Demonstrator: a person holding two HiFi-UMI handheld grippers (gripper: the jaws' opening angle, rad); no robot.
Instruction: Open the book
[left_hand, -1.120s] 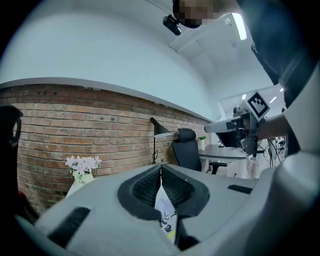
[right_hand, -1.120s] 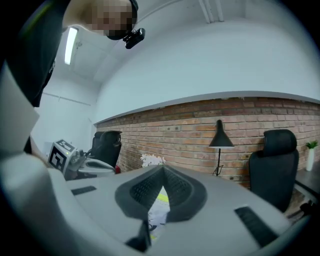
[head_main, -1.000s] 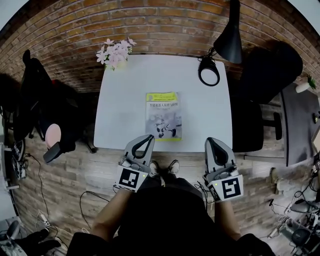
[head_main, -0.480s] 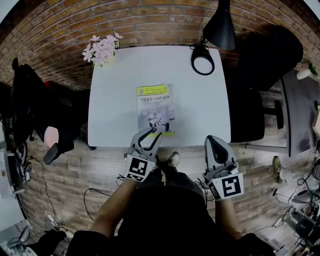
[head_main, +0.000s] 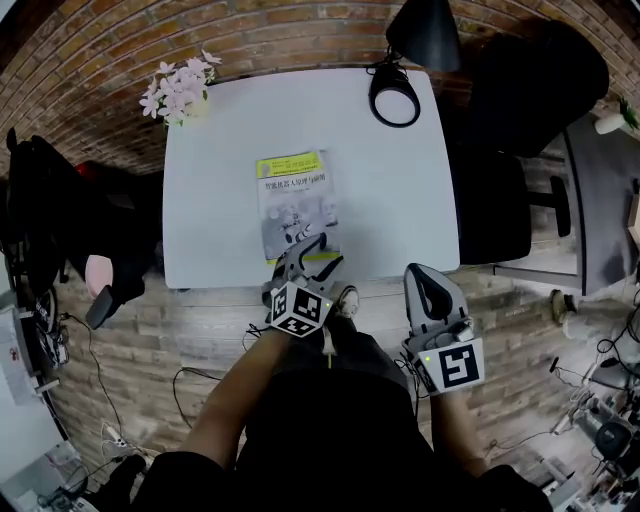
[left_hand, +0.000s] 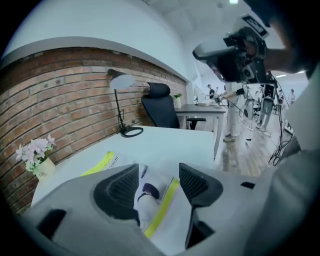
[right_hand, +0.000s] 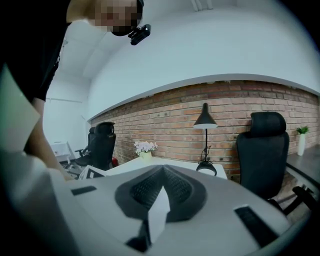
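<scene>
Item: book (head_main: 297, 205), closed, cover up. It is lying flat on the white table (head_main: 400, 200), left of the frame's centre, with its yellow band pointing to the top of the frame and its lower edge reaching almost to the table's near rim.

Item: left gripper (head_main: 318, 252). It is hanging over the book's lower edge and overlapping it in the head view. Its jaws have just been opening and are standing apart. In the left gripper view the book's near corner and yellow stripe are showing between the dark pads (left_hand: 120, 187), which are not pressing on it.

Item: right gripper (head_main: 425, 275). It is waiting below the table's near rim, at the lower right of the frame and well apart from the book. Its jaws are meeting at the tips, with nothing between them.

Surroundings:
- A desk lamp (head_main: 393, 95) with a ring-shaped head is sitting at the table's upper right corner, well apart from the book.
- A vase of pink flowers (head_main: 177, 88) is standing at the upper left corner.
- A black office chair (head_main: 520, 110) is standing to the table's right.
- A brick wall (head_main: 90, 60) is running behind.
- The person's shoes (head_main: 347, 300) are showing just under the near rim.
</scene>
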